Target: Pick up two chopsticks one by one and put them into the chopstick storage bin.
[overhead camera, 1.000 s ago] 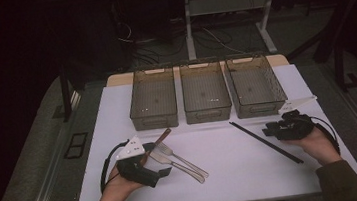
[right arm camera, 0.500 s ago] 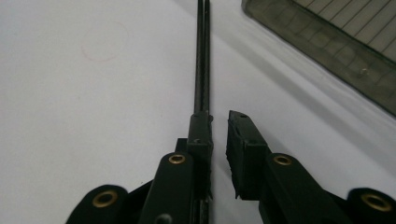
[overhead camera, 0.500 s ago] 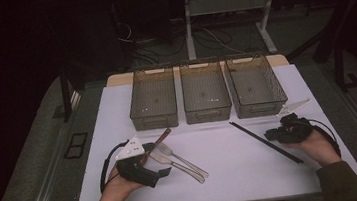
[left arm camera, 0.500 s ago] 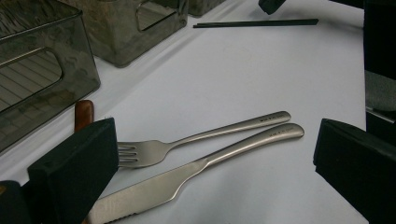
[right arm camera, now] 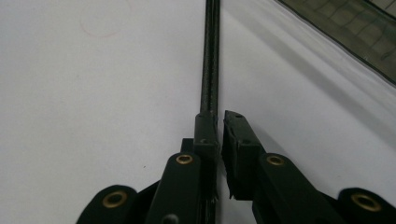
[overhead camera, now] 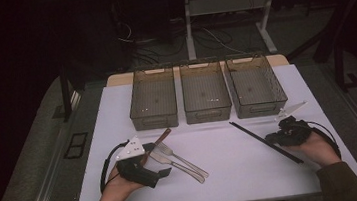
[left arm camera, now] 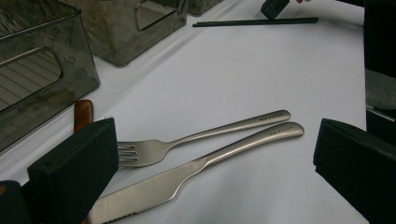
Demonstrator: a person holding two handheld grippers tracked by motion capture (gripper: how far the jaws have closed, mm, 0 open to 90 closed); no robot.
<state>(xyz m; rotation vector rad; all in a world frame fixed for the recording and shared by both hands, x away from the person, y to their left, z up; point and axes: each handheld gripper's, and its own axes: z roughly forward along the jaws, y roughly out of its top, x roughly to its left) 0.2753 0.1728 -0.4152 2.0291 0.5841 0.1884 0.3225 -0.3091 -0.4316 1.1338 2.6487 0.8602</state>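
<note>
While the right gripper (right arm camera: 219, 126) has just been closing on one black chopstick pair (overhead camera: 266, 142), the left gripper (left arm camera: 210, 158) gapes over one fork (left arm camera: 187, 140), one knife (left arm camera: 187, 177).

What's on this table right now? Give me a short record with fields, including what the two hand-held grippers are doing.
Table: white tabletop
Bins: three smoky clear plastic bins in a row at the far edge
Cutlery: steel fork and steel knife side by side, a brown wooden handle beside them
Left gripper: open, jaws wide on either side of the cutlery
Right gripper: jaws have just been closing, now shut on the black chopsticks
</note>
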